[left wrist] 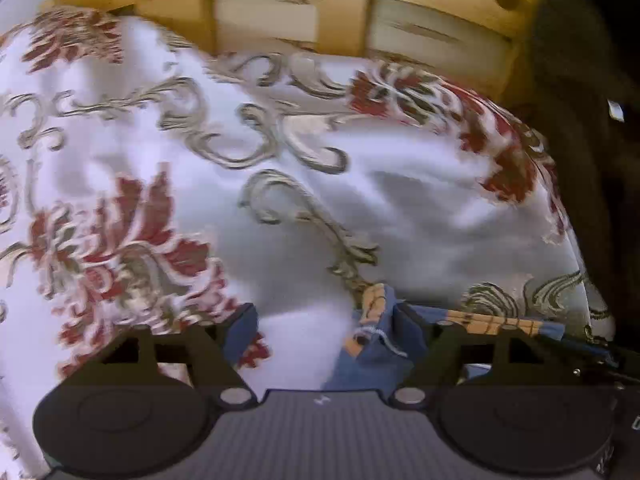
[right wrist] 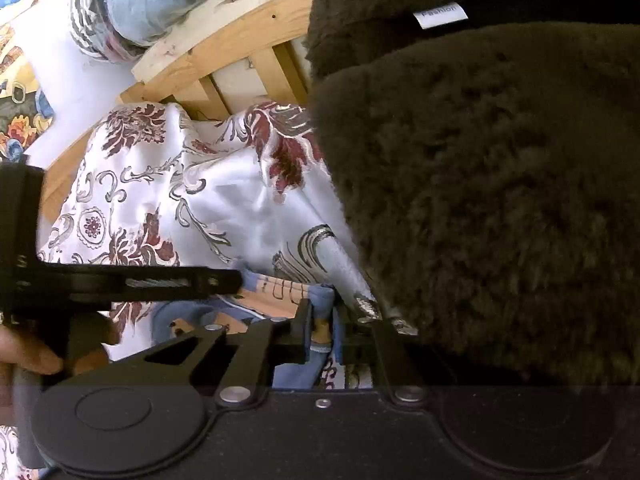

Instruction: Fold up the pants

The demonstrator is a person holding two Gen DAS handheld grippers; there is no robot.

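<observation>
We held the left gripper with its 2 fingers spread wide apart. Our right gripper had its jaws pinched narrow on blue cloth. Our hand wrapped a black handle at the right wrist view's left edge.

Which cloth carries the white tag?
The dark fuzzy blanket, white tag near its top edge; the floral bedspread and blue-and-orange pants show none.

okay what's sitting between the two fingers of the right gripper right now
A bunched fold of the blue pants, pinched between the fingers of the right gripper. The right wrist view shows it; the floral bedspread lies beyond.
</observation>
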